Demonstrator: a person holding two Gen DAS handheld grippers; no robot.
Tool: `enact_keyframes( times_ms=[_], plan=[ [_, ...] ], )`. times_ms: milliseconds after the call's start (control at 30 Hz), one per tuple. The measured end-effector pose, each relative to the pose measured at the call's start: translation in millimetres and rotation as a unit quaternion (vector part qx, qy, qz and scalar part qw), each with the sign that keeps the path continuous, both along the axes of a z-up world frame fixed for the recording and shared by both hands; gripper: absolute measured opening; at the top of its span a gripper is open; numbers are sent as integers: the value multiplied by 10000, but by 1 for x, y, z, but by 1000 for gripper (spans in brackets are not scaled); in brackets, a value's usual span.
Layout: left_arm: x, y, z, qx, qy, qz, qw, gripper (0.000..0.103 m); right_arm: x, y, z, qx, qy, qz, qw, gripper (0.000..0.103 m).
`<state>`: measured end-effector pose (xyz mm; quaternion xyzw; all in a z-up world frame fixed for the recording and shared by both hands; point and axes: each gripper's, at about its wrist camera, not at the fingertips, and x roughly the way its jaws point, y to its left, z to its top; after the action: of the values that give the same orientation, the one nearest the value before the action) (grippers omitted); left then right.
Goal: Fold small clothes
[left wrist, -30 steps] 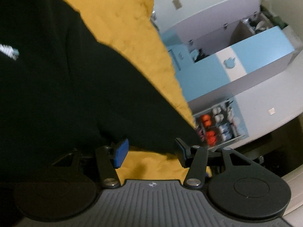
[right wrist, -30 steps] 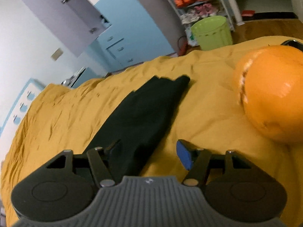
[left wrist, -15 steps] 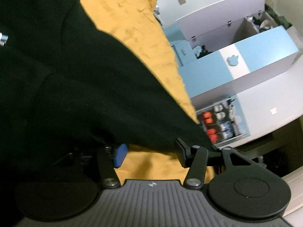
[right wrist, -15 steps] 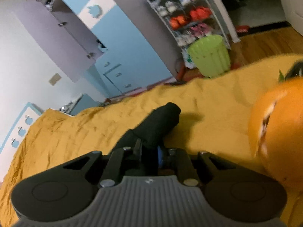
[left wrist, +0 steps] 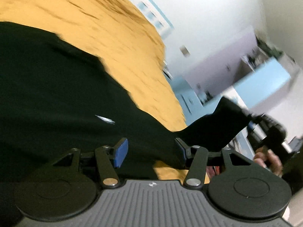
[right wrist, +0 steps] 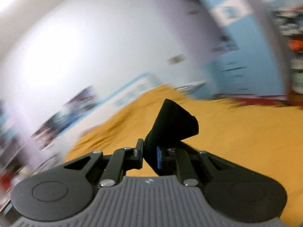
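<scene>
A black garment (left wrist: pixel 56 98) with a small white mark lies across a mustard-yellow bedspread (left wrist: pixel 98 24), filling the left and centre of the left wrist frame, one sleeve lifted toward the right edge. The right hand-held gripper (right wrist: pixel 149 156) has just closed and now pinches that sleeve's cuff (right wrist: pixel 174 123) at centre frame, raised off the bed where a second ago it lay flat. The left hand-held gripper (left wrist: pixel 151 151) stands spread, black cloth between its pads. A person's hand (left wrist: pixel 269 160) shows at right. Both views are now blurred.
</scene>
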<state>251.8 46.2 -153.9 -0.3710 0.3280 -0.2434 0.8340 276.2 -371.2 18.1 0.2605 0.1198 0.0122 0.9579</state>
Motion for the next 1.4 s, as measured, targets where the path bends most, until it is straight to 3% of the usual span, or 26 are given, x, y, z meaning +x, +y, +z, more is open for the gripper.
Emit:
enact_keyframes(
  times_ms=[133,267,367,400,467,567,633,733,900,1000,1067,1200,1267,1300,1400],
  plan=[
    [-41,63,-19,-142,251,710,9971,62,6,127,-6,187,46,1314,9911,8],
    [-69,114,-43,-168,597,1416,9880,62,13,243,-56,325,514,2297,9714,10],
    [-81,138,-59,-207,830,1880,9784,62,20,315,-112,366,1205,3172,9400,23],
    [-83,142,-63,-219,877,1971,9762,62,21,334,-129,270,1472,3398,9285,37],
    [-84,149,-67,-245,949,2108,9726,62,22,348,-152,140,2036,3433,9168,39],
    [-76,150,-66,-145,915,2160,9720,62,13,310,-156,737,2073,3407,9140,42],
    [-68,153,-66,-147,893,2222,9708,62,2,268,-148,735,1947,3122,9269,52],
    [-57,152,-68,-359,824,2277,9696,62,-16,192,-141,705,1811,2346,9525,58],
    [-36,152,-80,-514,913,2470,9633,62,-27,84,-145,1112,2009,1297,9646,58],
    [-19,149,-93,-546,1302,2582,9557,62,-28,47,-152,1636,2016,967,9609,58],
    [-12,150,-99,-466,1339,2710,9521,60,-28,35,-159,2005,2023,935,9540,58],
    [-8,157,-105,-681,1396,2998,9413,59,-20,29,-175,2398,2284,883,9394,58],
    [-7,158,-105,-720,1277,2952,9441,55,-11,30,-183,2569,2381,880,9325,58],
    [-6,157,-105,-640,1244,2917,9462,51,-10,28,-186,2621,2386,829,9314,58],
    [-4,158,-107,-543,1261,2930,9462,23,-4,26,-197,2654,2462,334,9316,58]
  ],
)
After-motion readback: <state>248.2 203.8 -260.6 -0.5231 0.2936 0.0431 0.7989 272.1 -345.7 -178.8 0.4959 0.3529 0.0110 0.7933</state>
